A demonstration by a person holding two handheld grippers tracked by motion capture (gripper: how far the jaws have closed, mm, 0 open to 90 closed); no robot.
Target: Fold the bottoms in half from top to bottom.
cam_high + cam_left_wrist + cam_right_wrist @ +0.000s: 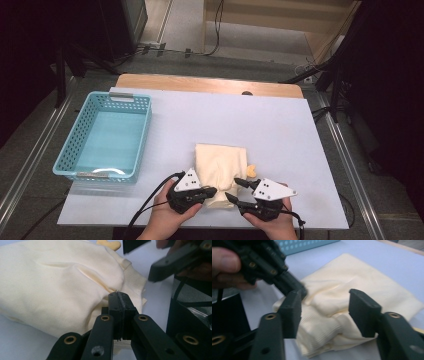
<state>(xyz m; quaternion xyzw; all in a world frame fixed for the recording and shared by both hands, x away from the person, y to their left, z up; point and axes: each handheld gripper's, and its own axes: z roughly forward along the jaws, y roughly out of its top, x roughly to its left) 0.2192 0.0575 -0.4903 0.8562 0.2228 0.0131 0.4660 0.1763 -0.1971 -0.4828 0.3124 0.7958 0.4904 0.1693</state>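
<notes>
Both claws work at the near hem of the folded cream garment (220,171) lying on the tabletop (280,130) right of the basket (80,131): left claw (209,192) clenched on the fabric, right claw (234,190) released astride the ribbed cuff, so folding looks mostly done, with binning seemingly left.

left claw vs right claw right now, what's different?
The left claw has its jaws pressed together, pinching the cream garment at its near edge; the right claw stands open, with the ribbed cuff between its jaws but not pressed. In the high view the left claw sits at the garment's near left corner, the right claw at the near right. Both are black, hand-held and low over the white table.
</notes>
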